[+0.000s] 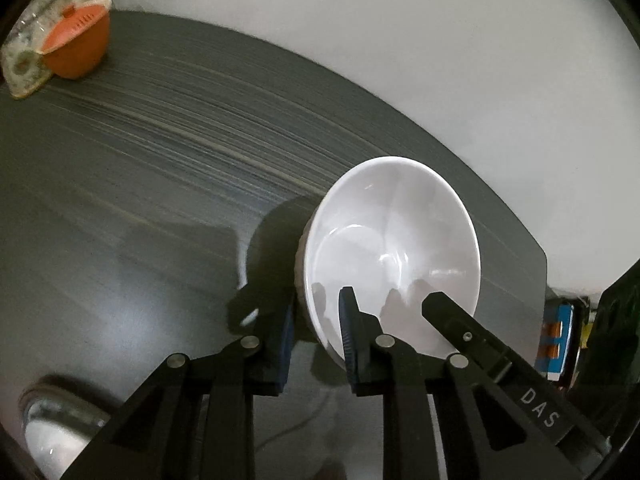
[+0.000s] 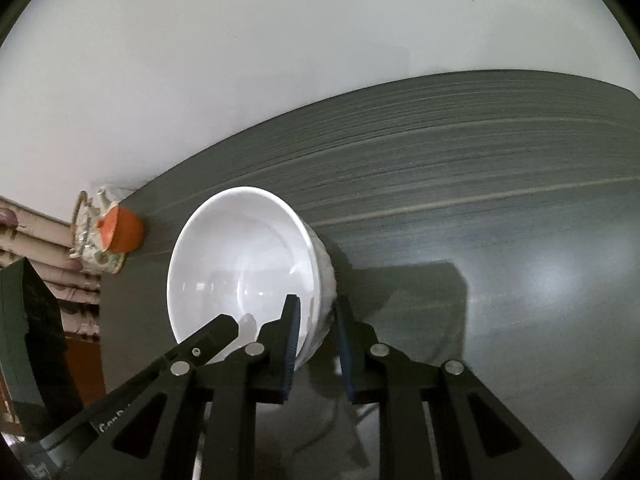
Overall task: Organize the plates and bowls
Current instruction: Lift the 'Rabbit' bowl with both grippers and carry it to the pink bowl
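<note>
White glazed ceramic fills my left wrist view: one bowl, tipped so its mouth faces the camera, and my left gripper is pinched on its near-left rim, one finger inside the wall, the other outside. The right gripper's finger pokes in from the right, touching the near rim too. Under the bowl runs a dark grey worktop, streaked with blur. Far left sit an orange pot and a patterned piece beside it. At the near-left corner I catch a pale rounded dish, too smeared to name.

Over to the right wrist view. Same bowl, now left of centre, and my right gripper straddles its near-right wall, narrow, clamped on the rim. The left gripper's finger reaches in from the left. Orange pot far left at the worktop's edge.

So both grippers hold this one bowl, and I judge it lifted or tilting off the surface, though I can't confirm clearance. Progress looks early to me: no stack, no sorted plates visible. The bowl has yet to be placed.
</note>
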`<state>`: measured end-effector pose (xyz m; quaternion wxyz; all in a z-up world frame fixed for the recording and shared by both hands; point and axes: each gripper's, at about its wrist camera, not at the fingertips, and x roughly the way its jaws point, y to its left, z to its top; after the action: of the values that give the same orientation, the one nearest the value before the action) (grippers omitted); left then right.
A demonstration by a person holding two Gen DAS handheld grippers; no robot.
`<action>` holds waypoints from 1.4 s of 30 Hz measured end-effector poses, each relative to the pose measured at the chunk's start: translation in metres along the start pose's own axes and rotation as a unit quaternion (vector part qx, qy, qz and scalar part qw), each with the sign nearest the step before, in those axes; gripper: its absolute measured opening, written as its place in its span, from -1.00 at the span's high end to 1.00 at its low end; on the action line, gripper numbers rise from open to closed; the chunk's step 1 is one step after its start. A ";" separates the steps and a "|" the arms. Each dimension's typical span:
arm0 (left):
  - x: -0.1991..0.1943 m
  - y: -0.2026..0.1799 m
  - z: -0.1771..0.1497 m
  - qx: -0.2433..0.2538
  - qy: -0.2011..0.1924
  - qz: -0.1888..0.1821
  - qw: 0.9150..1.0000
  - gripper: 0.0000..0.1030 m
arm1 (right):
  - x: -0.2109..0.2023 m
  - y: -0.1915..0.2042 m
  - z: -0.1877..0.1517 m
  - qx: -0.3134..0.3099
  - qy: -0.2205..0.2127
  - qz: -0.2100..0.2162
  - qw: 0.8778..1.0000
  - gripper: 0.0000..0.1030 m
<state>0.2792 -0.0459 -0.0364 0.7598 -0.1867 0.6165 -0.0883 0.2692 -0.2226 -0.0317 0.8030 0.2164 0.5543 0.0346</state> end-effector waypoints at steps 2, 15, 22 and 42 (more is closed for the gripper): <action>-0.014 -0.006 -0.010 0.005 -0.010 0.005 1.000 0.65 | -0.013 0.004 -0.008 -0.007 -0.006 0.000 1.000 0.64; -0.096 -0.030 -0.088 0.040 -0.056 0.009 0.998 0.65 | -0.099 0.025 -0.081 -0.041 -0.046 0.008 0.998 0.64; -0.128 -0.021 -0.132 0.060 -0.062 0.013 0.996 0.64 | -0.126 0.021 -0.119 -0.046 -0.062 0.014 0.997 0.64; -0.132 -0.013 -0.207 0.067 -0.036 0.005 0.997 0.65 | -0.137 -0.003 -0.178 -0.040 -0.060 0.002 0.997 0.64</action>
<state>0.0498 -0.0463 0.0529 0.7928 -0.1352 0.5823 -0.1191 0.0551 -0.2108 0.0345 0.8429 0.1870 0.5026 0.0456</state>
